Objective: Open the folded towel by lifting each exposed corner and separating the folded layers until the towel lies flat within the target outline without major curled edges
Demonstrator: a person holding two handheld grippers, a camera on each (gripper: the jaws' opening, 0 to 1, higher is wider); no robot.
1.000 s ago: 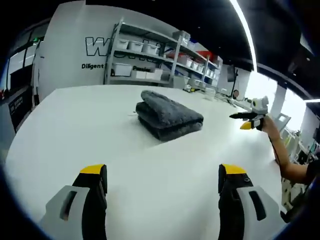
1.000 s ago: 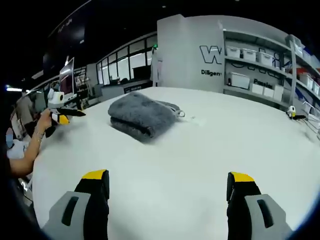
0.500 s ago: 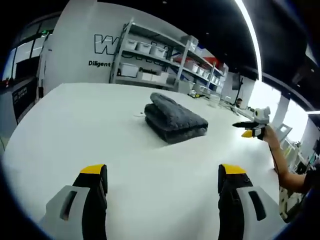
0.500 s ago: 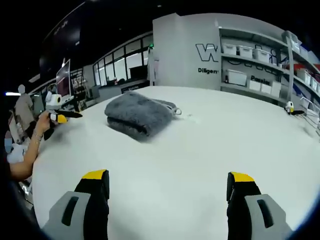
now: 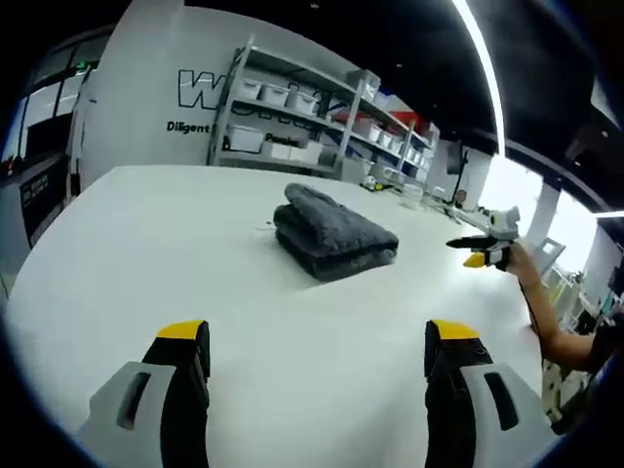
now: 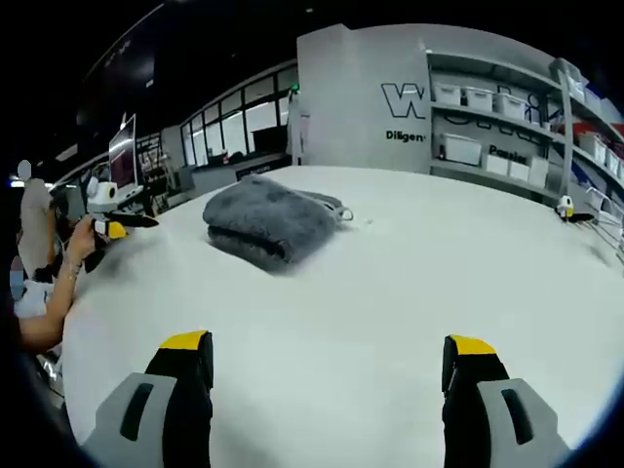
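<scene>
The thick grey folded towel (image 5: 333, 232) sits a little above the centre of the left gripper view, on the broad white table (image 5: 146, 253). In the right gripper view the same towel (image 6: 269, 219) lies in the upper left of centre, a small tag showing at its right end. It is folded into a stacked bundle with several layers visible along its near edge. No target outline can be made out on the table.

The left gripper (image 5: 317, 336) rises from the bottom of its view with its 2 yellow-tipped jaws spread wide and nothing between them. The right gripper (image 6: 331, 346) stands the same way: jaws apart, empty, above bare table. Each gripper also appears small at the edge of the other's view, held in the person's hand, and both are well apart from the towel.

Against the pictures from 1 second and half a second ago, little has changed: the towel sits at nearly the same spot in each view, shifting only slightly as the cameras move, and its folds look untouched. The jaws are as wide as they were.

This reads as the approach stage, with unfolding not begun. The next move likely calls for bringing 1 gripper to an exposed corner of the top layer.

Grey shelving with white bins (image 5: 292, 107) lines the far wall.
</scene>
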